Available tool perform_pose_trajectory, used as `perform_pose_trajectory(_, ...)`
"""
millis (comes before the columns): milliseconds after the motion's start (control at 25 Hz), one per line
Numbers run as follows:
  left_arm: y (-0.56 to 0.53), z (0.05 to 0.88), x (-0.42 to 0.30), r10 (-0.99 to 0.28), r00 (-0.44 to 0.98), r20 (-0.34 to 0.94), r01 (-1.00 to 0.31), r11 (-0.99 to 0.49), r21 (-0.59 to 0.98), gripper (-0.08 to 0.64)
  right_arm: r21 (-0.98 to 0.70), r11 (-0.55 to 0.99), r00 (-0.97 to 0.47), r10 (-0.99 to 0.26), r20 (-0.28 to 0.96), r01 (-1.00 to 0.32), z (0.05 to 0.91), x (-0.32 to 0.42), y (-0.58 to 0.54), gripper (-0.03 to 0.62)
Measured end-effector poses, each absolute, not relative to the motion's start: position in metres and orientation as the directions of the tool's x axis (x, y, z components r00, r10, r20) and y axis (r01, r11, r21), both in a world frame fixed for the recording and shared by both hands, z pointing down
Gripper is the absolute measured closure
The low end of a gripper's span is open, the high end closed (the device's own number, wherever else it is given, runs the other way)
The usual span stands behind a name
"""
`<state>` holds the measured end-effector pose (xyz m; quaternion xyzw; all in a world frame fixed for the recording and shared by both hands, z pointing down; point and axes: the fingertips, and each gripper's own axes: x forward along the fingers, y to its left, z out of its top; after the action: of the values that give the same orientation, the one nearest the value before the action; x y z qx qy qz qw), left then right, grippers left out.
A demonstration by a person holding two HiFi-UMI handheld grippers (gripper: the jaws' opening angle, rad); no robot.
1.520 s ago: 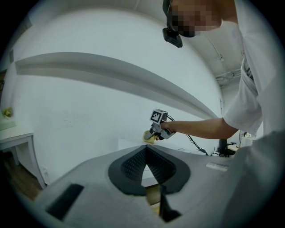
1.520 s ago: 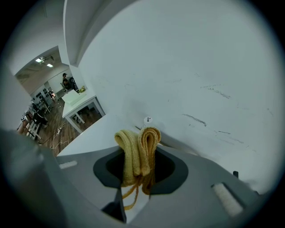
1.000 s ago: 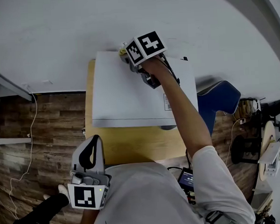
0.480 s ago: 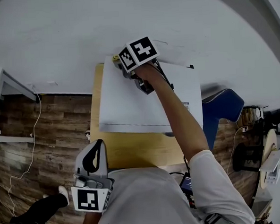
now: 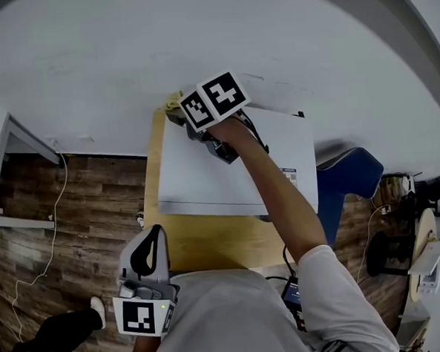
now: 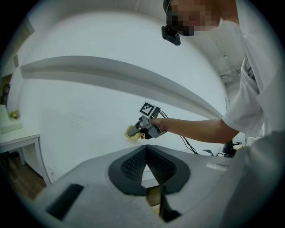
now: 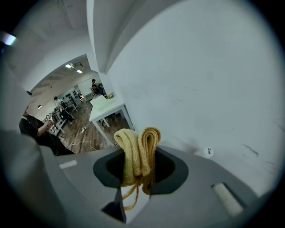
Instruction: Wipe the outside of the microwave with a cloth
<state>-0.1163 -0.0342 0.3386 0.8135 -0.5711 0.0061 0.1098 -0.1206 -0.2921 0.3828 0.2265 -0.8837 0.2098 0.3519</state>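
The cloth (image 5: pixel 172 101) is bunched at the far left corner of the microwave (image 5: pixel 205 176), right where its top meets the wall (image 5: pixel 109 59). It is clamped in the right tool (image 5: pixel 180 113), which is reached across the microwave's top on an outstretched arm. In the right gripper view the jaws are closed on a folded yellow wad, with the folds standing up out of them and a loose strand hanging below. The wad appears to be gripped by its middle so that a thick, soft pad sticks out ahead of the jaws. That way the cloth, not the hard tool, would meet the casing. Whether the cloth is pressed on the top at this instant cannot be told; the right gripper view looks past the corner at the wall.

The left tool (image 5: pixel 155 231) is held low, off the near left corner of the microwave, beside the edge of the table (image 5: pixel 209 243). Its jaws are drawn together on nothing. It is judged to be parked there, out of the sweep, since one arm is enough for wiping.

The step in hand is judged to be the wiping of the top, with the stroke at its farthest corner. The front and sides are judged to be yet undone. For the next stroke, light downward pressure would be needed, and the wad could slip off the back edge if it is pushed further.
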Motion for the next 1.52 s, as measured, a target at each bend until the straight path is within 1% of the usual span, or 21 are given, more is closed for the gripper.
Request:
perform_pose_trajectory(120,-0.031,0.341,-0.113,-0.922,0.361,0.138,-0.925,-0.336,0.175,0.56,-0.178,0.817,-0.643,-0.276,0.715,-0.549,0.372,-0.106,-0.285,0.472)
perform_pose_trajectory(240,-0.031,0.345,-0.107,-0.914,0.377,0.149,-0.921,-0.351,0.171,0.56,-0.212,0.803,-0.664,-0.276,0.695,-0.557,0.363,-0.084,-0.279,0.471)
perform_pose_trajectory(520,-0.028,0.345,-0.089,-0.902,0.403,0.151,-0.911,-0.381,0.157,0.56,-0.193,0.734,-0.618,-0.366,0.696,-0.651,0.358,-0.001,-0.282,0.471)
perform_pose_trajectory(720,-0.027,0.344,-0.094,-0.911,0.381,0.157,-0.92,-0.357,0.159,0.56,-0.139,0.691,-0.551,-0.42,0.721,-0.709,0.361,0.058,-0.284,0.471)
perform_pose_trajectory(1040,-0.026,0.344,-0.076,-0.897,0.413,0.158,-0.908,-0.392,0.148,0.56,-0.087,0.581,-0.437,-0.496,0.751,-0.809,0.369,0.159,-0.286,0.471)
perform_pose_trajectory(1240,-0.039,0.34,-0.067,-0.88,0.447,0.161,-0.893,-0.428,0.139,0.56,-0.08,0.509,-0.374,-0.508,0.776,-0.857,0.38,0.214,-0.29,0.471)
perform_pose_trajectory(1520,-0.046,0.343,-0.064,-0.874,0.456,0.171,-0.889,-0.435,0.144,0.56,0.003,0.424,-0.244,-0.527,0.814,-0.906,0.393,0.273,-0.294,0.471)
